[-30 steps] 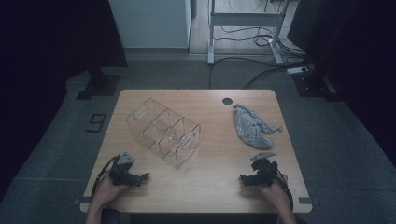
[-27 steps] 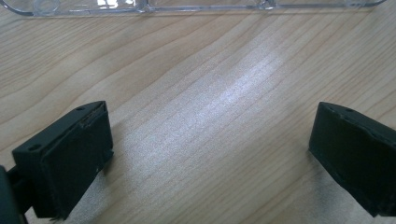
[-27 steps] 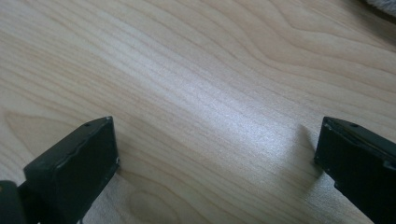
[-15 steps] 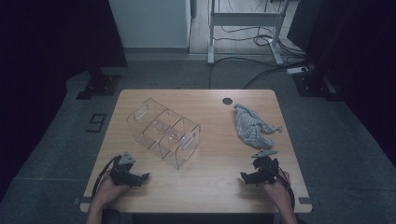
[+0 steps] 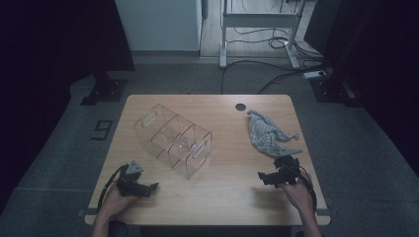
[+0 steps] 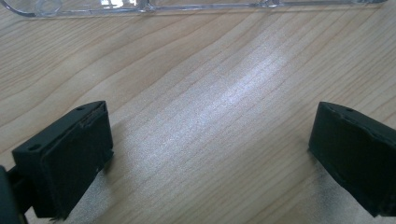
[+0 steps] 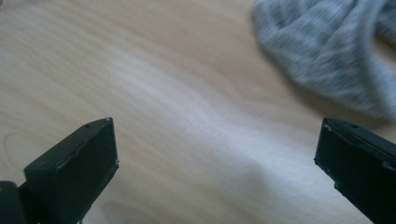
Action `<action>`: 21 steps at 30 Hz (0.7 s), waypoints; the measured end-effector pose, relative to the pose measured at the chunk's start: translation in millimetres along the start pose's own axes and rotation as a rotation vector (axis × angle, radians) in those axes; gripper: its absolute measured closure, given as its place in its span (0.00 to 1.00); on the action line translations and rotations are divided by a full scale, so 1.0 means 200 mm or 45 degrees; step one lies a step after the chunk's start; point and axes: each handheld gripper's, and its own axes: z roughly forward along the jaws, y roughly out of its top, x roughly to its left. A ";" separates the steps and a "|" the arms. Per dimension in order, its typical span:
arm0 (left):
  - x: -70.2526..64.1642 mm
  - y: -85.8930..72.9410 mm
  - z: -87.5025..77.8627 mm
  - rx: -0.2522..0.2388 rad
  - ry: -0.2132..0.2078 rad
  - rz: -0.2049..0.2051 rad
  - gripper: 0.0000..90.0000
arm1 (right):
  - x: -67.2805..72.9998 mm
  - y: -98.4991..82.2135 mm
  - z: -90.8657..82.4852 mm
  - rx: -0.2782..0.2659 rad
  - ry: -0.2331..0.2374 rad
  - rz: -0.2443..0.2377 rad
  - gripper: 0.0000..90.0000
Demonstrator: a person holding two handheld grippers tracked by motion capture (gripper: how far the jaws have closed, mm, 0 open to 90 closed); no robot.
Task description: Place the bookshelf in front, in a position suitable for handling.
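Holding my left gripper [image 5: 154, 186] low over the near left part of the wooden table [image 5: 222, 197], I find its jaws spread wide with bare wood between them and nothing held; the left gripper view confirms this gap [image 6: 210, 154]. My left hand [image 5: 116, 200] sits at the table's near edge. My right gripper [image 5: 263, 177] stands at the near right, jaws likewise parted wide and empty, as the right gripper view [image 7: 215, 163] shows over plain table surface. My right hand [image 5: 296, 190] is behind it, near the right edge.

Just beyond the right gripper lies the grey cloth [image 5: 267, 133], crumpled and flat on the table near the right edge, not touched by either jaw; in the right gripper view it [image 7: 327, 56] lies ahead of the right-hand jaw. Farther left, past the left gripper, a clear plastic divided bin [image 5: 173, 139] stands near the table's middle, set at an angle; its near rim [image 6: 187, 7] shows at the top of the left gripper view. A small dark round hole [image 5: 240, 106] marks the table's far side.
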 end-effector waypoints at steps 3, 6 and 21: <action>0.00 0.00 0.00 0.000 0.000 0.000 0.00 | -0.02 0.02 0.00 -0.004 0.005 0.014 0.00; 0.00 0.00 0.00 0.000 0.001 -0.001 0.00 | -0.07 0.06 0.02 -0.007 0.001 0.026 0.00; 0.00 0.01 0.01 -0.001 0.009 -0.010 0.00 | -0.21 0.23 0.15 -0.013 -0.048 0.026 0.00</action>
